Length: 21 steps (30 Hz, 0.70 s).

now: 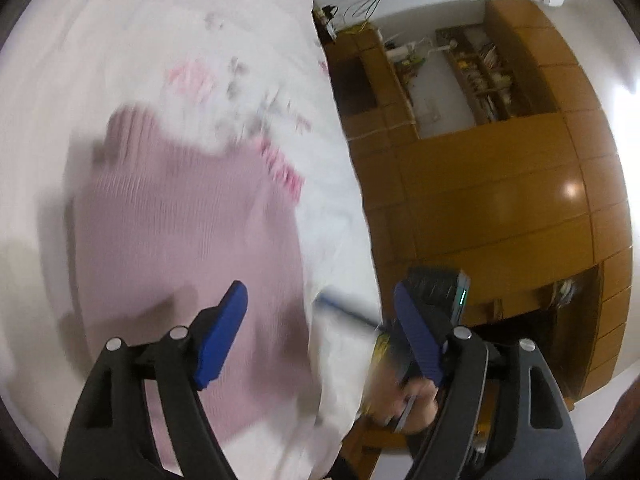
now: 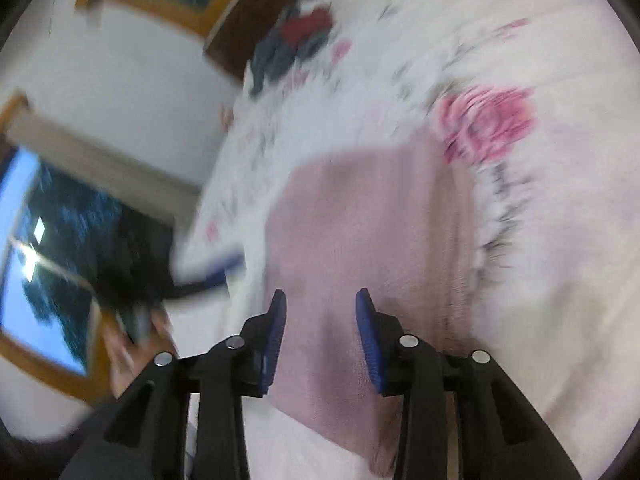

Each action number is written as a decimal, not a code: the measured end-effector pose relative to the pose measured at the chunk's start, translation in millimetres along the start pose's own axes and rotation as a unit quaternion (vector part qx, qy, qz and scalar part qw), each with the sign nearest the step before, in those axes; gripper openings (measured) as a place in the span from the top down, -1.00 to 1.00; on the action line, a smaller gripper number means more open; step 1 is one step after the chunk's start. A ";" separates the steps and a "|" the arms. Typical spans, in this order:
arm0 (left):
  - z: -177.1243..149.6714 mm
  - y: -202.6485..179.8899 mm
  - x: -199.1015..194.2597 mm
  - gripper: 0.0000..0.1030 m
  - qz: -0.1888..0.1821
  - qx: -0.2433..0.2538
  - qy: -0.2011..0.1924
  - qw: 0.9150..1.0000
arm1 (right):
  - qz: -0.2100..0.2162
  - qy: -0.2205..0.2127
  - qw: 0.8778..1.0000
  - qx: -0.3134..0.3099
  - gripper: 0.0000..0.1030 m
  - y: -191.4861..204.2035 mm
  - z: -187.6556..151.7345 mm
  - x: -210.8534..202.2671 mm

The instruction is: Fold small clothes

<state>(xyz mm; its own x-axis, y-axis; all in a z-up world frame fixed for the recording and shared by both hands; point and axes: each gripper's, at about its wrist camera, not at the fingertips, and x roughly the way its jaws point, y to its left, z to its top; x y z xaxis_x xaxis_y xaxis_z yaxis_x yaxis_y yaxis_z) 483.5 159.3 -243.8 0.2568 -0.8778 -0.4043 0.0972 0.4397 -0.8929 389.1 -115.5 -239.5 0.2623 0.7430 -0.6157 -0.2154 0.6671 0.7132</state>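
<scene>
A pink ribbed knit garment (image 1: 180, 216) is spread flat on a white floral bedsheet (image 1: 192, 40), near the bed's edge. The left gripper (image 1: 320, 336) is held wide above its near end, gripping nothing. The right gripper (image 2: 320, 336) is parted moderately over the same cloth (image 2: 360, 240), also empty. The knit is judged soft, light and limp; a corner or hem edge is best pinched, since it will drape and stretch.
</scene>
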 end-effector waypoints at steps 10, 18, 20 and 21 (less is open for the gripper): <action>44.5 82.9 27.8 0.41 0.058 -0.066 -0.002 0.996 | 0.012 0.047 0.998 0.043 1.00 -66.6 -17.7 20.3; 37.7 86.9 10.6 0.39 0.041 -0.068 -0.011 0.997 | 0.022 -0.006 0.996 0.081 0.48 -59.2 36.7 -4.9; 37.2 87.4 12.7 0.44 0.046 -0.070 -0.019 0.996 | 0.009 0.003 0.997 0.078 0.52 -60.1 55.1 9.1; 36.8 88.2 13.2 0.55 0.052 -0.069 -0.022 0.996 | -0.003 0.011 0.997 0.075 0.62 -62.8 62.0 18.4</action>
<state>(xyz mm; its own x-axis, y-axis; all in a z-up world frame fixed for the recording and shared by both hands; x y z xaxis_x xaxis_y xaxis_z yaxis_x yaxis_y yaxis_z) 530.9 193.5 -320.6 0.3003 -0.8189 -0.4891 -0.0637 0.4945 -0.8669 465.7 -147.0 -274.9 0.2420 0.7411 -0.6262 -0.0703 0.6571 0.7505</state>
